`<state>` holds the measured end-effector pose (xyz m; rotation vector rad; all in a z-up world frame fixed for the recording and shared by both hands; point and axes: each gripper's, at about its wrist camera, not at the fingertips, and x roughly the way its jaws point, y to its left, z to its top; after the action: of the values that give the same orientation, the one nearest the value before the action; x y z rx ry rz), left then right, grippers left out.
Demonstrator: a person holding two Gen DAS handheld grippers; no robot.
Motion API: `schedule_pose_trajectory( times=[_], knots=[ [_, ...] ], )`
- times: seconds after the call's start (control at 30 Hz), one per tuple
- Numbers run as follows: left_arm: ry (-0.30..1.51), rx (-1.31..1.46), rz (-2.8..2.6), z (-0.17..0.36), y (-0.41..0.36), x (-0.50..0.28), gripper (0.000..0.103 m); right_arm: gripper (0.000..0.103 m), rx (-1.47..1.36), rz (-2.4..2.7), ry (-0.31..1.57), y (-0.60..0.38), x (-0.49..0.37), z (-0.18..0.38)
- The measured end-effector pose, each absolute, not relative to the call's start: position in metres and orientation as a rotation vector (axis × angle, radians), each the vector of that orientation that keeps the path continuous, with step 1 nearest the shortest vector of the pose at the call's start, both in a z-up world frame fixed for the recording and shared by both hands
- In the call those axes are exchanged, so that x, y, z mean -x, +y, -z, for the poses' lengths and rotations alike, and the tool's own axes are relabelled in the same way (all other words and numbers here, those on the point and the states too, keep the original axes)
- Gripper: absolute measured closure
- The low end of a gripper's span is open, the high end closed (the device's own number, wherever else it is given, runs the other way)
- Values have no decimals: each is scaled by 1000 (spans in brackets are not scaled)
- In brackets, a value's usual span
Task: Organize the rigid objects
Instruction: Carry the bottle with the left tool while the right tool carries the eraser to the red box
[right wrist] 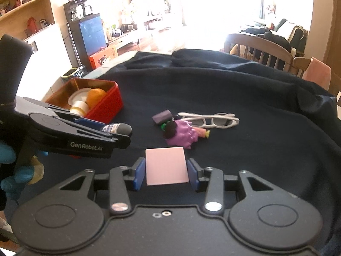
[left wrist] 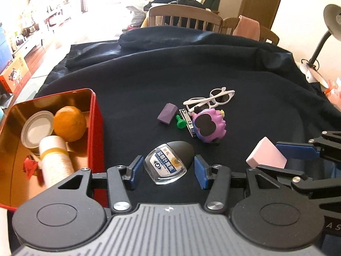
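Observation:
My left gripper (left wrist: 168, 161) is shut on a small clear bottle (left wrist: 170, 160) with a black cap and a blue label, held above the dark cloth. My right gripper (right wrist: 166, 164) is shut on a pale pink block (right wrist: 165, 166), also lifted; the block (left wrist: 266, 154) shows at the right of the left wrist view. A red tin box (left wrist: 94, 128) at the left holds an orange (left wrist: 69, 123), a white lid and a white tube. A purple block (left wrist: 167, 114), green peg (left wrist: 180, 123), nail clipper (left wrist: 188, 125), purple toy (left wrist: 210, 125) and white glasses (left wrist: 211, 99) lie mid-table.
A dark blue cloth (left wrist: 149, 81) covers the table, bunched into folds at the back. Wooden chairs (left wrist: 185, 17) stand behind it. A desk lamp (left wrist: 319, 49) stands at the far right. A gloved hand (right wrist: 10, 155) holds the left gripper (right wrist: 119, 131) beside the red box (right wrist: 106, 106).

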<state>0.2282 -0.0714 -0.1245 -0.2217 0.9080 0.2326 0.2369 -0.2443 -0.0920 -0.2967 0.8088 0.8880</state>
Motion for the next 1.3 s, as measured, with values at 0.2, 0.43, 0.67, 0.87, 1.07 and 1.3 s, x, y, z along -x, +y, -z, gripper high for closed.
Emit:
schedule_pose_trajectory(
  times=[0.2, 0.43, 0.67, 0.87, 1.07, 1.3],
  knots=[
    [883, 227, -220, 108, -64, -211, 53, 62, 287, -898, 785, -234, -223, 77],
    [849, 235, -246, 90, -45, -187, 53, 62, 273, -909, 770, -214, -208, 66],
    [843, 251, -268, 83, -13, -168, 53, 62, 267, -924, 759, -185, -193, 60],
    [842, 268, -287, 82, 19, -153, 53, 62, 271, -936, 755, -157, -178, 58],
    [835, 266, -300, 83, 52, -145, 53, 62, 288, -946, 757, -128, -165, 58],
    [832, 274, -328, 88, 96, -154, 53, 62, 300, -941, 771, -94, -159, 64]
  ],
)
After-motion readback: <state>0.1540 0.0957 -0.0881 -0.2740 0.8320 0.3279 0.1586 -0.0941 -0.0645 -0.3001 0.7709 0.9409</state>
